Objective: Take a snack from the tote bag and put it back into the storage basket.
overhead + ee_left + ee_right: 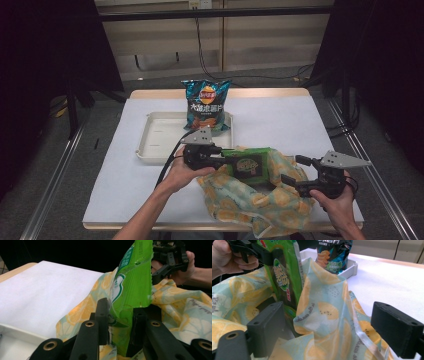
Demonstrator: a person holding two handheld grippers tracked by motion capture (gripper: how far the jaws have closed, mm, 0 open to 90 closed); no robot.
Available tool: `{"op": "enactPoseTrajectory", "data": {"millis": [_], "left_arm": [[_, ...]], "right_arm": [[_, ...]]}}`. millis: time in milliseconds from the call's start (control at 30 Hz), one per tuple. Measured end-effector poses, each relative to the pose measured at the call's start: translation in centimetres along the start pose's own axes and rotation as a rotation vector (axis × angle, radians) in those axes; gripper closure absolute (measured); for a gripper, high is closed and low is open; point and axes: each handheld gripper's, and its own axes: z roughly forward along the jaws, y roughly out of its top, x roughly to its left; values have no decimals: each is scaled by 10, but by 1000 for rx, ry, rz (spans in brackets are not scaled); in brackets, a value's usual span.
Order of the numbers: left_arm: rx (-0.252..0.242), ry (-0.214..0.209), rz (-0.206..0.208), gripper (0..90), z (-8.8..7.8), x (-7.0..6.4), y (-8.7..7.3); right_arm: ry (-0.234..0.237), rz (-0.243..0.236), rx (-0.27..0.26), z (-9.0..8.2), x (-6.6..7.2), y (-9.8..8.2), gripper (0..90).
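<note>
A green snack bag (247, 165) stands on edge in the mouth of a lemon-print cloth bag (250, 200) near the table's front edge. My left gripper (225, 160) comes in from the left and is shut on the snack bag's lower corner (132, 277), both pads pressed on the foil. My right gripper (292, 170) sits at the cloth bag's right side with its jaws wide open. In the right gripper view a fold of the cloth (324, 312) rises between the two pads (265, 325) without being pinched.
A blue chips bag (206, 105) stands upright at the right end of a white tray (155, 145) behind the cloth bag. White paper (280, 120) covers the table. Dark curtains hang at both sides.
</note>
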Motion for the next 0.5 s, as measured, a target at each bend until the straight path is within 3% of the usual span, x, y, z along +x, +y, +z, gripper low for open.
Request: {"op": "enactPoseTrajectory", "data": {"millis": [133, 367, 500], "left_arm": [[-8, 15, -3, 738, -8, 0, 4], [-56, 1, 6, 737, -25, 4, 11], [-69, 24, 0, 737, -36, 4, 15]], "right_arm": [[-3, -2, -5, -1, -1, 0, 71], [-12, -6, -28, -4, -2, 3, 10], [-7, -27, -38, -4, -1, 2, 0]]}}
